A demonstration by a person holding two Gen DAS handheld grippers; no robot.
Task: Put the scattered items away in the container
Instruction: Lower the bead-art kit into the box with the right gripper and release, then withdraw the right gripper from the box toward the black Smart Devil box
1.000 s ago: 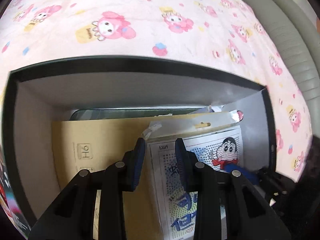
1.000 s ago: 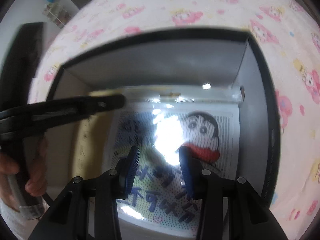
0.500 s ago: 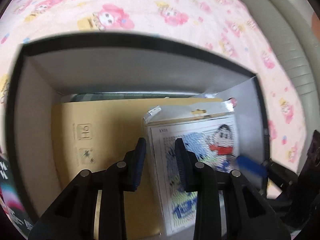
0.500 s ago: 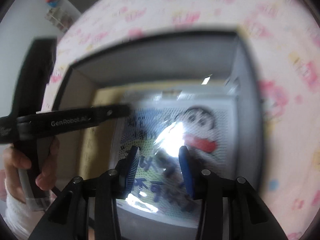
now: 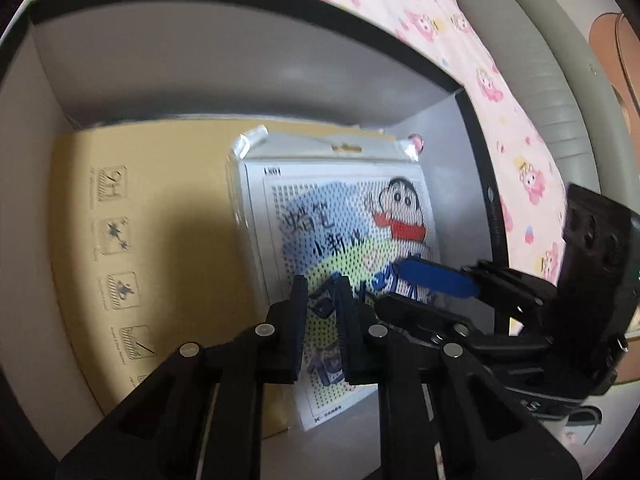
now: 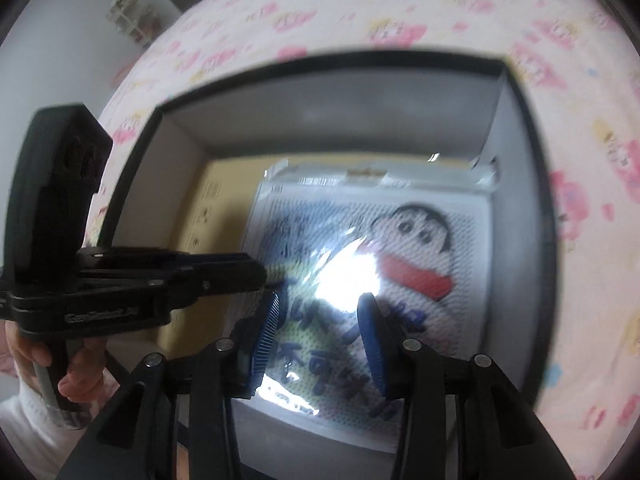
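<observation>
A black-rimmed box (image 5: 240, 12) with grey walls sits on the bed. Flat on its floor lies a tan card (image 5: 160, 220), and on that card's right half rests a plastic-wrapped cartoon pack (image 5: 340, 208). My left gripper (image 5: 322, 284) hovers over the pack's lower left, its jaws closing to a narrow slit with nothing visibly pinched between them. The right wrist view shows the same box (image 6: 320, 60), card (image 6: 216, 200) and pack (image 6: 420, 232), which glares in the light. My right gripper (image 6: 320, 300) stands open above the pack, holding nothing. The left gripper (image 6: 256, 276) reaches in from the left.
A pink cartoon-print sheet (image 5: 500, 80) surrounds the box. A grey padded edge (image 5: 540, 60) runs along the far right. A person's hand (image 6: 76, 376) in a white sleeve grips the left gripper's handle. The right gripper's blue pad (image 5: 436, 276) crosses close beside the left fingers.
The left gripper's jaws have narrowed to a slit. It has moved in over the box until its fingers hang above the pack, close to the right gripper. The right gripper has stayed open.
</observation>
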